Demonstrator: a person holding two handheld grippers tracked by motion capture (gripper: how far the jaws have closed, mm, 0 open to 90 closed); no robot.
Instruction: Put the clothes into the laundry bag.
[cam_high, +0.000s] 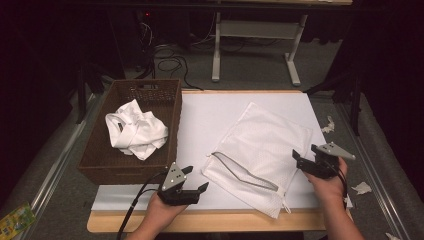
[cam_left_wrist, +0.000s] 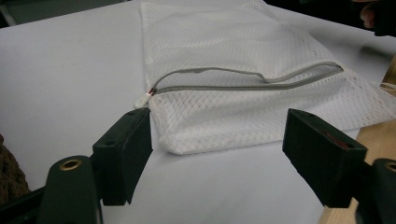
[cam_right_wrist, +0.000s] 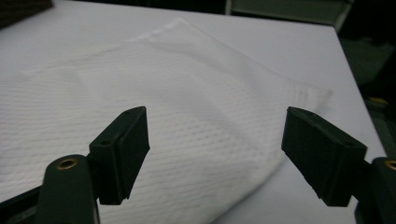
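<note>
— Where's the mesh laundry bag (cam_high: 260, 150) lying?

— Flat on the white worktop (cam_high: 210, 115), right of the middle, turned at an angle, its grey zipper (cam_left_wrist: 243, 81) part open along the near side. One corner comes close to the worktop's front edge, another close to the right edge.

— And the grippers?

— The left gripper (cam_high: 196, 180) hovers near the front edge, just short of the bag's zipper end, jaws wide apart, nothing between them. The right gripper (cam_high: 305, 152) sits at the bag's right edge, jaws spread wide too, holding nothing.

— Room to move?

— Bare worktop between the bag and the brown wicker basket (cam_high: 130, 165) at the left, which holds a crumpled white garment (cam_high: 135, 130). No writing I can read anywhere.
</note>
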